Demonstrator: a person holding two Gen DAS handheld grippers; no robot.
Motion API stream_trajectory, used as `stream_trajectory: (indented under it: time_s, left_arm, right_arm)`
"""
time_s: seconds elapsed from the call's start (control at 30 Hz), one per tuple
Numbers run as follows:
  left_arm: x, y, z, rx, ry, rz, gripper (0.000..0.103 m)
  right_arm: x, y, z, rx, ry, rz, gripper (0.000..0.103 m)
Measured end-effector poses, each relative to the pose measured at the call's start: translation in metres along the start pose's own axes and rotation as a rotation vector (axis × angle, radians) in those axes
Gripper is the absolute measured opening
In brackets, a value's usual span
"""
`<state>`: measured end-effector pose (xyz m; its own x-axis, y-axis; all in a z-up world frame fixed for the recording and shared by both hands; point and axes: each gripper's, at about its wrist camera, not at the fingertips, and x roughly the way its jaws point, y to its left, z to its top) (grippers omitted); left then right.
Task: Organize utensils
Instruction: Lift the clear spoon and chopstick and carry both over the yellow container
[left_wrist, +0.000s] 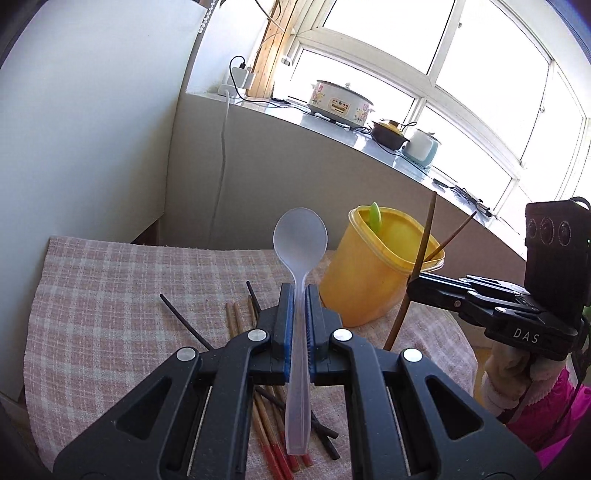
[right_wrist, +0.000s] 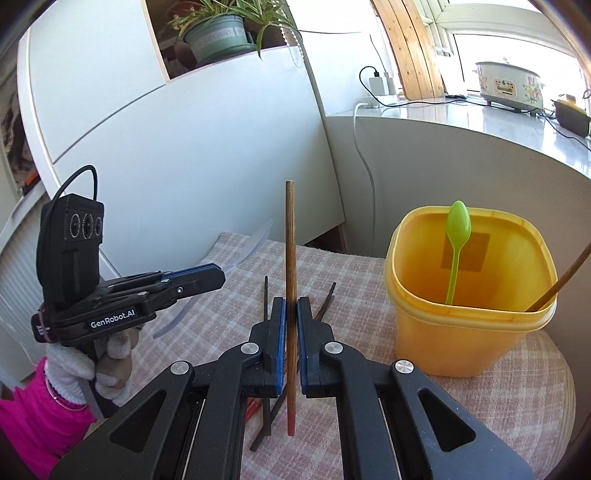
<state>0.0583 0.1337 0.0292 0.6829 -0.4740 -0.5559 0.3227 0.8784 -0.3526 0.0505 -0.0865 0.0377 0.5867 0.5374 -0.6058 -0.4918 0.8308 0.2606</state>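
Observation:
My left gripper (left_wrist: 299, 295) is shut on a clear plastic spoon (left_wrist: 300, 236), bowl up, held above the checked cloth. My right gripper (right_wrist: 290, 306) is shut on a brown wooden chopstick (right_wrist: 290, 240) with a red end, held upright; it also shows in the left wrist view (left_wrist: 421, 258). A yellow tub (right_wrist: 469, 314) stands to the right, holding a green spoon (right_wrist: 457, 236) and one brown chopstick (right_wrist: 561, 280). The tub also shows in the left wrist view (left_wrist: 373, 269). Several brown and black chopsticks (left_wrist: 273, 424) lie on the cloth under my grippers.
The pink checked cloth (left_wrist: 110, 295) covers a small round table (right_wrist: 565, 402). A white cabinet (right_wrist: 184, 147) stands behind on the left. A grey sill wall (left_wrist: 295, 177) behind carries cookers (left_wrist: 341, 103) and cables. The left gripper shows in the right wrist view (right_wrist: 218, 277).

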Motion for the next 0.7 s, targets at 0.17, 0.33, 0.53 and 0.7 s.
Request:
stream_trajectory:
  time_s: [0.17,0.33,0.53,0.7]
  left_arm:
    - [0.004,-0.016,0.008,0.017,-0.050,-0.027,0.005]
    - [0.015,-0.031,0.024,0.028,-0.082,-0.063,0.005]
    - [0.037,-0.053,0.043,0.041,-0.106,-0.121,0.005]
    - [0.059,-0.070,0.059,0.036,-0.115,-0.185,0.005]
  right_arm:
    - [-0.017,-0.002,0.007,0.004,-0.048,-0.002,0.004]
    - [-0.039,-0.007,0.019,0.008,-0.104,-0.013,0.004]
    - [-0.072,-0.014,0.038,0.000,-0.178,-0.047,0.004]
    - [-0.092,-0.026,0.055,0.007,-0.220,-0.082,0.004]
